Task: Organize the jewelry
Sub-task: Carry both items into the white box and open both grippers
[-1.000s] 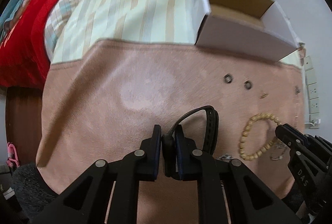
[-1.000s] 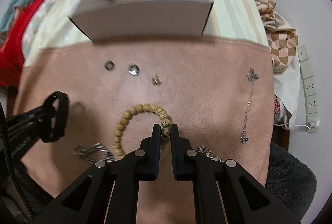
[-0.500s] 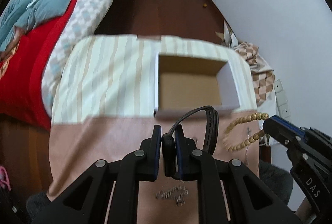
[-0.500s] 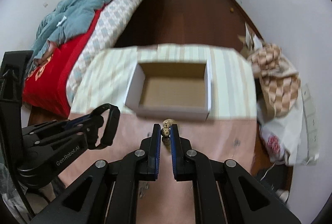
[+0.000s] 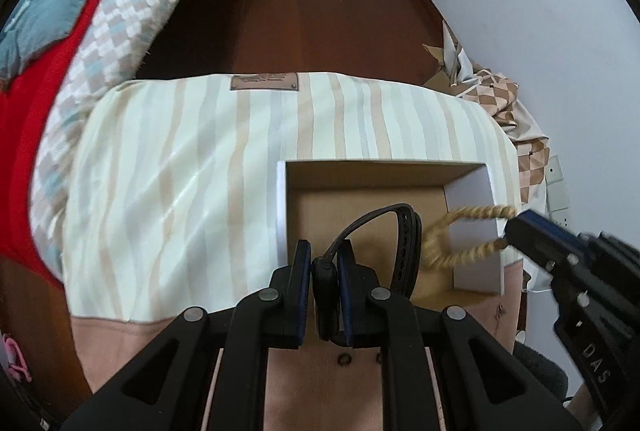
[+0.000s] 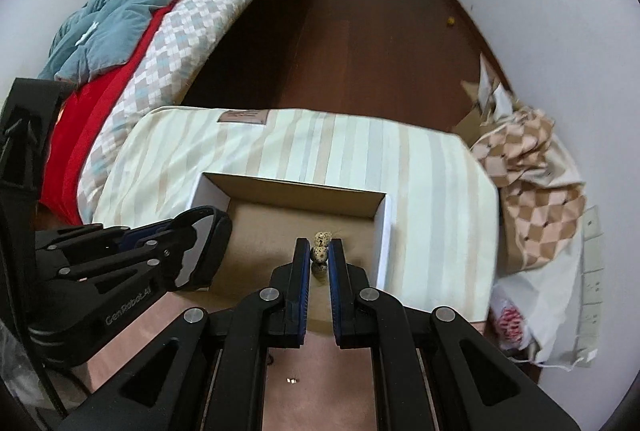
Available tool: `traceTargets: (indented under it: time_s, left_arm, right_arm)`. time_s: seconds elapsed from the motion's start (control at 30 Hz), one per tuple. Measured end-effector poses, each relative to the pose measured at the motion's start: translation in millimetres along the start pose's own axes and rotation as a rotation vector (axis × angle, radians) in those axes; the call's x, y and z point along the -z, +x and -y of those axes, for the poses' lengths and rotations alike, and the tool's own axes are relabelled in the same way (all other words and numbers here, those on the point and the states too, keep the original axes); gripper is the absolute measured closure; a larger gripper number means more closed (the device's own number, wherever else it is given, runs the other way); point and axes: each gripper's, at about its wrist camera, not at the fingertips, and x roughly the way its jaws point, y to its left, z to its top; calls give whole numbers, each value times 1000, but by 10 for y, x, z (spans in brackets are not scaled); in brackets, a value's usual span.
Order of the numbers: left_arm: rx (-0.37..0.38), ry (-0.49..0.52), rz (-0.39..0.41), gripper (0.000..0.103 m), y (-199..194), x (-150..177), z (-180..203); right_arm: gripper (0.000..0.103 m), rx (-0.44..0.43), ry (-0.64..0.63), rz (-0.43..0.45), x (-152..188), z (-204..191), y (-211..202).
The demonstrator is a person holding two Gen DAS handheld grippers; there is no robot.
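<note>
My left gripper (image 5: 325, 263) is shut on a black watch strap (image 5: 404, 231) and holds it above the open cardboard box (image 5: 360, 175). My right gripper (image 6: 319, 255) is shut on a wooden bead bracelet (image 6: 320, 251), also above the box (image 6: 288, 187). In the left wrist view the bracelet (image 5: 452, 247) hangs from the right gripper (image 5: 516, 227) over the box's right side. In the right wrist view the left gripper (image 6: 188, 231) with the strap (image 6: 212, 243) sits over the box's left side.
The box stands on a striped cushion (image 5: 180, 171) behind a pink cloth (image 5: 320, 383). Two small rings (image 5: 344, 361) and a small stud (image 6: 292, 381) lie on the pink cloth. A bed (image 6: 140, 43) is at the left, bags (image 6: 532, 191) at the right.
Both grippers have lifted their items off the pink cloth and moved forward over the open box. The box now lies closer beneath them.
</note>
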Motion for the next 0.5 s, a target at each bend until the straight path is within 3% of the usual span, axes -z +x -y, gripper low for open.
traceTargets:
  time_s: [0.23, 0.27, 0.3, 0.33, 0.37, 0.4, 0.47, 0.5]
  left_arm:
    - [22, -29, -21, 82, 62, -111, -16]
    - [17, -29, -19, 78, 45, -115, -14]
    - [14, -29, -12, 65, 16, -114, -7]
    - [8, -28, -3, 47, -18, -109, 3]
    - [-1, -29, 3, 38, -44, -114, -1]
    - [-7, -32, 16, 29, -88, -106, -7]
    - [-26, -35, 30, 29, -156, -98, -27]
    - [-44, -37, 38, 22, -191, -86, -39]
  right_arm:
    - [92, -78, 55, -101, -15, 160, 264]
    - [85, -77, 59, -108, -7, 177, 264]
    - [72, -82, 66, -106, 3, 196, 250]
    - [65, -86, 72, -104, 9, 215, 224]
    - [56, -85, 74, -99, 22, 227, 197]
    - [54, -78, 73, -91, 47, 234, 161]
    - [53, -54, 66, -82, 71, 231, 101]
    - [48, -36, 57, -77, 89, 215, 72]
